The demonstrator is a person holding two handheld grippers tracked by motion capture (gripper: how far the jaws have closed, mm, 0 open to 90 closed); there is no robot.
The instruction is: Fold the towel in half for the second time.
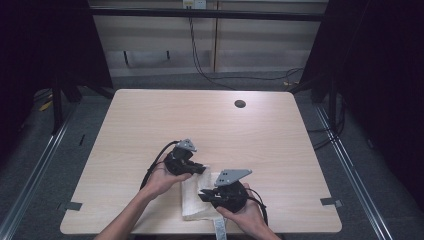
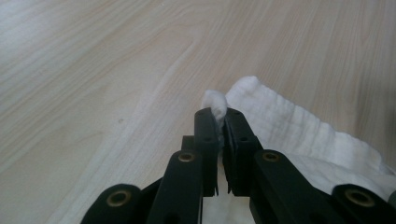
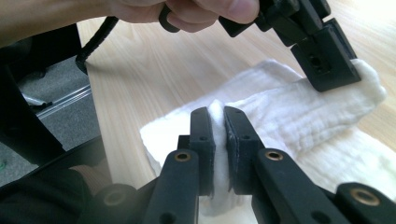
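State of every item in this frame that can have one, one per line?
White textured cloth: folded, lying at the table's near edge, pinched at two spots.
Left claw: shut on the cloth's corner.
Right claw: shut on a cloth fold.
Light wooden table: bears the cloth.

This looks like a lab or recording booth rather than a home. The landmark is a pale wood-grain tabletop [image 1: 250, 135] with a round cable hole [image 1: 240, 104] near its far edge. Black curtains [image 1: 385, 75] hang on both sides of it, metal floor rails [image 1: 350, 170] flank it, and beyond it loose cables [image 1: 200, 60] trail down a plain panelled wall [image 1: 260, 45] onto grey carpet.
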